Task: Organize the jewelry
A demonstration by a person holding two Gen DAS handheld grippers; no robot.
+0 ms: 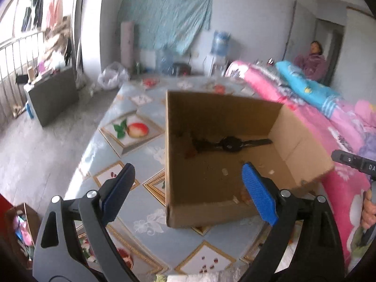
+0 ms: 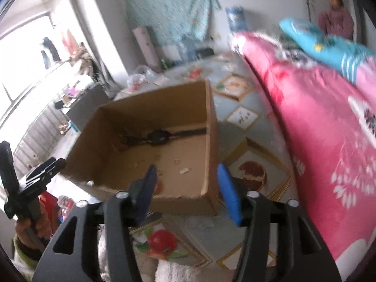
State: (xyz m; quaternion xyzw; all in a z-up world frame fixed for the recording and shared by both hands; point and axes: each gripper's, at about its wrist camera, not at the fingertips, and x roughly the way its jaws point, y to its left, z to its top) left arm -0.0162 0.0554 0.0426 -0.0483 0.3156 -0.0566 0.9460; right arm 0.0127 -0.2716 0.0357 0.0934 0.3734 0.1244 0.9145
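The black wristwatch [image 1: 231,143] is lying flat along the far wall of the cardboard box [image 1: 303,141] on the bed. Both tongs are hanging empty above the near edge: left tongs [image 1: 188,188] wide, right tongs [image 2: 188,188] partly open and nearer.

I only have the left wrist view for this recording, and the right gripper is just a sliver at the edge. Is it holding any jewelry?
Observer: No. In the right wrist view the right gripper is open with nothing gripped. The near right corner of the cardboard box shows between its fingers, and the pads are not pressing on it.
Operator: Does the box butt against the pink quilt on that side?
Observer: No. A strip of patterned tablecloth shows between the box and the pink quilt.
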